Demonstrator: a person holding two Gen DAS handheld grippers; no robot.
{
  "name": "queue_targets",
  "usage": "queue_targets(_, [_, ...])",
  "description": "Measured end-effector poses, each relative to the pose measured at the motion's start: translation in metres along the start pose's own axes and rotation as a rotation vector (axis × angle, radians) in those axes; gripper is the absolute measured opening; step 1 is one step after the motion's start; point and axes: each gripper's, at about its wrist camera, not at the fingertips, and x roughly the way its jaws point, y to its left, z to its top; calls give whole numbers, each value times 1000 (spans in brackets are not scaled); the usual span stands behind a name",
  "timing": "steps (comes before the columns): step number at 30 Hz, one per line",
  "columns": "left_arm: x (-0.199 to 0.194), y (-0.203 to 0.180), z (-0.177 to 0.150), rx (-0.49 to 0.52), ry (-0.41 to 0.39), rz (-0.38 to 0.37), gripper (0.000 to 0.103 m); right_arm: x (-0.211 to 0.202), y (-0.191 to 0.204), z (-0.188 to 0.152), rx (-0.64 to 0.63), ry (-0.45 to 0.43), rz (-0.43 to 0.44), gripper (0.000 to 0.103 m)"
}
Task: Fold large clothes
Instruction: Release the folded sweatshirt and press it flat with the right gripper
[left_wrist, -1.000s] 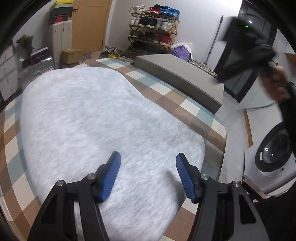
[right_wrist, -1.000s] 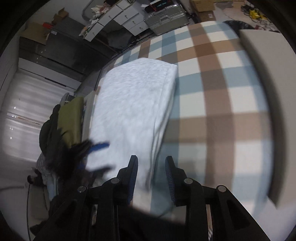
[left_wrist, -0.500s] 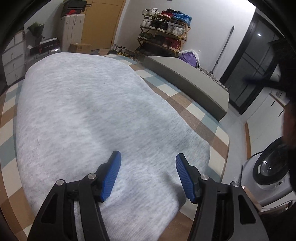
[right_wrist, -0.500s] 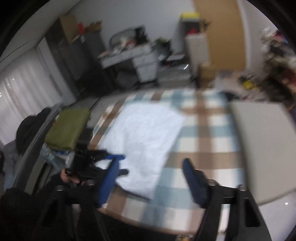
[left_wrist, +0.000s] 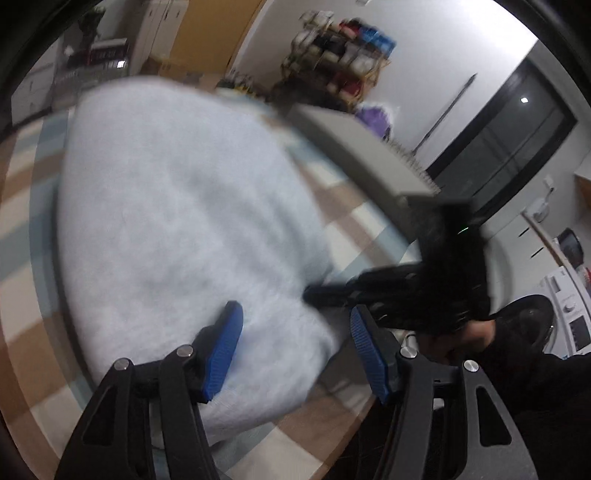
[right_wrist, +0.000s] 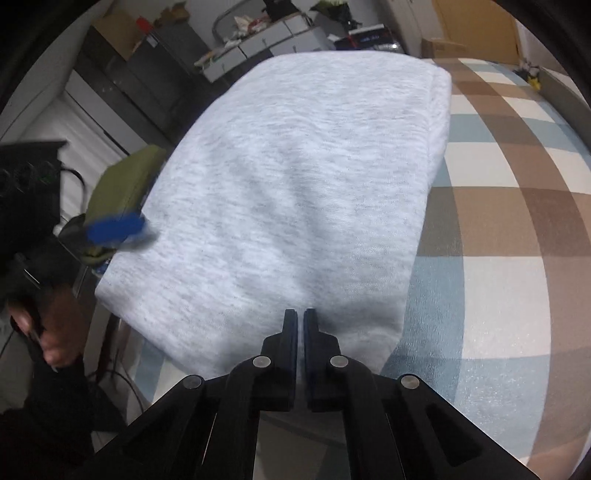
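A light grey folded garment (right_wrist: 306, 177) lies on the checked tablecloth (right_wrist: 509, 229); it also shows, blurred, in the left wrist view (left_wrist: 177, 221). My right gripper (right_wrist: 300, 319) is shut at the garment's near edge, fingers together; whether cloth is pinched between them I cannot tell. My left gripper (left_wrist: 295, 343) is open above the garment's near corner and holds nothing. The right gripper shows in the left wrist view (left_wrist: 406, 291) as a dark blur at the garment's edge. The left gripper's blue pads (right_wrist: 114, 229) show at the garment's left side.
A grey cushion (left_wrist: 362, 147) lies along the far side of the table. An olive green folded item (right_wrist: 125, 181) sits left of the garment. A shoe rack (left_wrist: 340, 44), cabinets and a washing machine (left_wrist: 554, 325) stand around the room.
My right gripper came down from high above the table to the garment's near edge and shut. My left gripper stayed open and shifted slightly over the garment's corner.
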Motion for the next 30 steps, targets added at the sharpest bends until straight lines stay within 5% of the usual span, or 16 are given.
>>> queue_targets(7, [0,16,-4,-35,-36,-29,34,-19,-18,22,69,-29,60,5])
queue_targets(14, [-2,15,-7,-25,-60,-27,35,-37,-13,122,-49,-207,-109,8])
queue_targets(19, [-2,16,-6,-31,-62,-37,35,58,-25,156,-82,3,-202,4])
queue_targets(24, [-5,22,-11,-38,-63,-39,35,70,-13,154,-174,17,-288,2])
queue_targets(30, [-7,24,-15,-42,-73,-45,35,22,26,190,-199,-145,-161,10])
